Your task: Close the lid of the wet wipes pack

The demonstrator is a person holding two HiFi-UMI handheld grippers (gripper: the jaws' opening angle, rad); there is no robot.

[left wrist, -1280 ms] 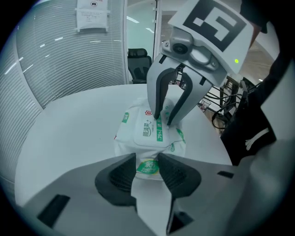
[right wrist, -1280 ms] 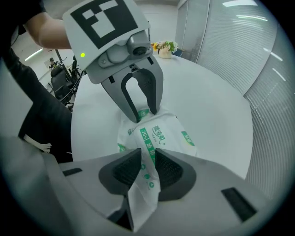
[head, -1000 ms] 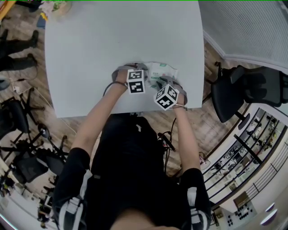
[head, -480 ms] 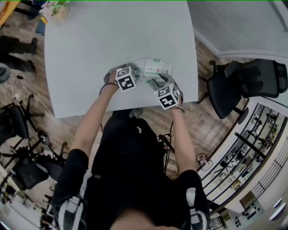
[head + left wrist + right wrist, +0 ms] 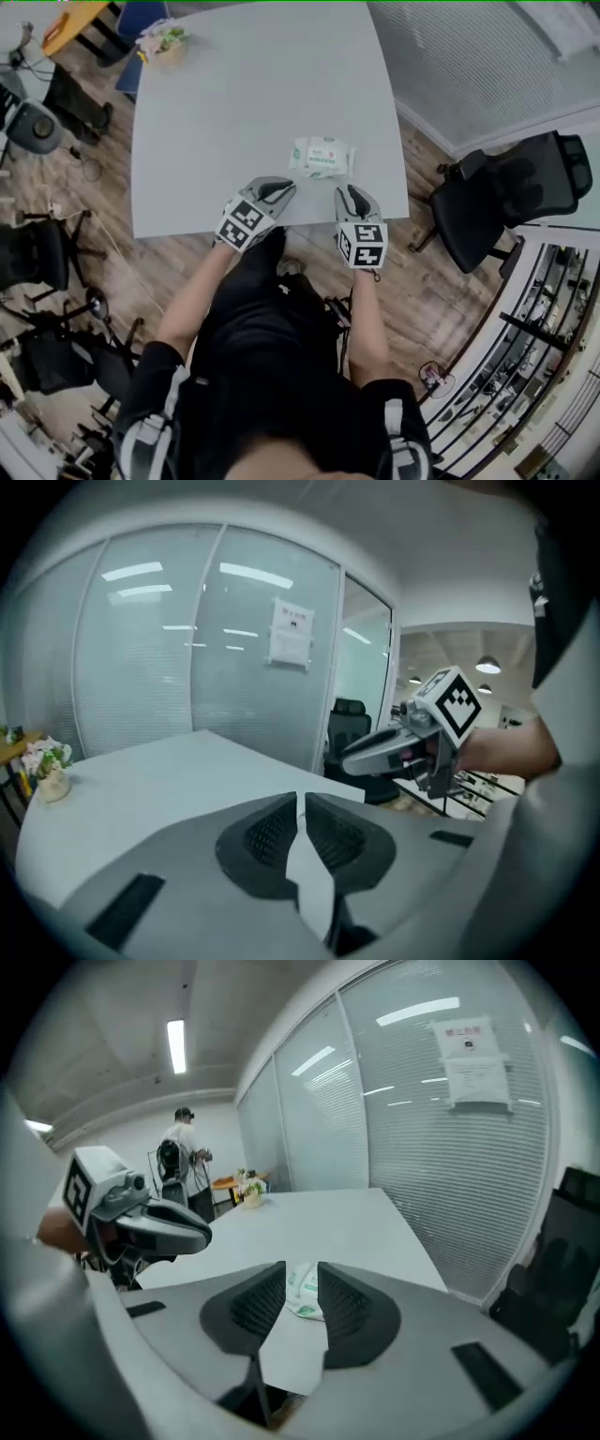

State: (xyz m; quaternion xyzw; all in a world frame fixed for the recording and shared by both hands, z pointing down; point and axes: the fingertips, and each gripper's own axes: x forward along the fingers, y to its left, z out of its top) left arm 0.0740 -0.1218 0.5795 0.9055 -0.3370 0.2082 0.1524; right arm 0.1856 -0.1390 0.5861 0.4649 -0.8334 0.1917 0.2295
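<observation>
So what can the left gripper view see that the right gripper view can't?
Only the left gripper view shows the right gripper, its jaws having just been closing on nothing. Only the right gripper view shows the wet wipes pack lying on the table, the left gripper and a person standing far off. Both show that table, the flowers at its far end and a paper notice on the glass wall.

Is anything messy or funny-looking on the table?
No, nothing stands out. The wet wipes pack lies flat on the table, and nothing is spilled around it. Whether it is fully closed is too small to tell.
</observation>
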